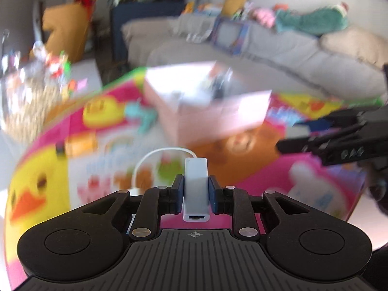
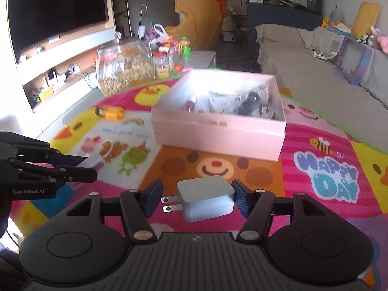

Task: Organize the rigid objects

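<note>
My left gripper (image 1: 196, 192) is shut on a white cable adapter (image 1: 196, 184), whose white cord loops out ahead over the mat. It also shows at the left of the right wrist view (image 2: 93, 163). My right gripper (image 2: 197, 195) is open around a grey wall charger (image 2: 206, 200) with two prongs pointing left; the right pad touches it, the left pad stands apart from the prongs. A pink open box (image 2: 218, 133) stands ahead on the mat, holding a black object, a plug and other small items. It shows blurred in the left wrist view (image 1: 208, 111).
A colourful cartoon play mat (image 2: 325, 169) covers the table. An orange-yellow bottle (image 2: 110, 112) lies left of the box. A large glass jar (image 2: 123, 72) and smaller jars stand behind. A grey sofa (image 2: 315, 72) runs along the right. My right gripper shows at the right of the left wrist view (image 1: 288, 133).
</note>
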Motion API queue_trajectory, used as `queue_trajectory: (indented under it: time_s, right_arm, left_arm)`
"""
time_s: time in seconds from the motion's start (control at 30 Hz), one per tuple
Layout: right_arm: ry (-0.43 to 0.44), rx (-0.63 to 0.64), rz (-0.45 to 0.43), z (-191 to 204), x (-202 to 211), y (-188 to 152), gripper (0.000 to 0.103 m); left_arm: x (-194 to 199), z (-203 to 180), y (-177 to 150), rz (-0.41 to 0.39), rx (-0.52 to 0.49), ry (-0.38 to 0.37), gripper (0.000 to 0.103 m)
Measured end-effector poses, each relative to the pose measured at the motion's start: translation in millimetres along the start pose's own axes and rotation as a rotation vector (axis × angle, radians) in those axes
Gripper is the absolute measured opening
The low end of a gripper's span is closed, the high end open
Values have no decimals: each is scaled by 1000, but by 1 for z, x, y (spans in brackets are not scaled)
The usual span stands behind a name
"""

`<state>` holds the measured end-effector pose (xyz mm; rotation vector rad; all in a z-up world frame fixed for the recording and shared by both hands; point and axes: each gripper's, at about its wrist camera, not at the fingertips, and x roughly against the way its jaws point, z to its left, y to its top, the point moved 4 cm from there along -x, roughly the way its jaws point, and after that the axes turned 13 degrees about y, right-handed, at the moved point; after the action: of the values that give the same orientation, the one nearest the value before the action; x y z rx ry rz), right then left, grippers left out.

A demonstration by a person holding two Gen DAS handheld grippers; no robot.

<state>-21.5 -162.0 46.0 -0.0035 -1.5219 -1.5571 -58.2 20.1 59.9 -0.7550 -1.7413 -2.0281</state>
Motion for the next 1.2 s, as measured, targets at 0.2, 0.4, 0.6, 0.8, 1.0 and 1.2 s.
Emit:
queue_trajectory:
  time_s: [0.2,0.4,0.6,0.8,1.0,1.2]
  right_arm:
    - [-25,24,-220,-1,55,65,62]
    - [-118,65,-325,-12,55,121,62]
    - [-115,108,-321,-32,19,157,64]
    - [-132,19,-251,-65,-7,144,70]
    - [-110,6,-101,-62,-41,99,70]
    - [-96,116,-5,-24,-70,78,70]
  left_arm:
    - [52,-1,98,-258,9,-52,24]
    - [43,-3,186,-357,53,-128,24]
    - [-22,-11,237,-301,58,-176,26]
    - [-90,20,207,-164,147,-190,26]
    - [-147,84,138,19,273,-44,26]
    - [-193,125,91,164,431,32,26]
